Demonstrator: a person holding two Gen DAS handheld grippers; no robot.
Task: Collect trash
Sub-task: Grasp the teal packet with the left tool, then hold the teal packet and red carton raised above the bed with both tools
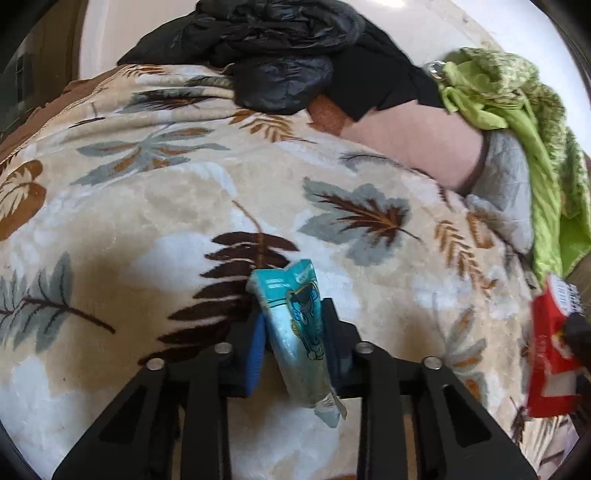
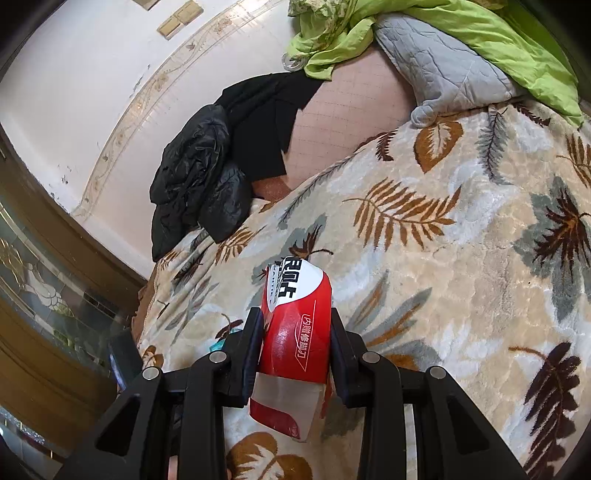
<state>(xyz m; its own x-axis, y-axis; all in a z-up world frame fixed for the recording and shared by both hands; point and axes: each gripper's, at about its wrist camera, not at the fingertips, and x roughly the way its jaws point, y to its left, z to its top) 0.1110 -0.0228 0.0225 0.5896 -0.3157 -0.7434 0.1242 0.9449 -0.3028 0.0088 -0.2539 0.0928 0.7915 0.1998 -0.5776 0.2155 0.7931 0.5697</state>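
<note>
Teal wrapper sits pinched in left hand-held gripper; right hand-held gripper pinches red box.

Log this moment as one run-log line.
left gripper: shut on blue wrapper | right gripper: shut on red box | both above leaf-print blanket

A plush cream blanket printed with brown, tan and grey-blue leaves covers the near and middle of the bed; at its far edge lies a crumpled black puffer jacket, touching a flat black garment to its right; beyond the blanket a pink checked sheet shows; a grey quilted pillow sits on it at the right, partly under a rumpled lime-green quilt; a white wall with a patterned border stands behind.
</note>
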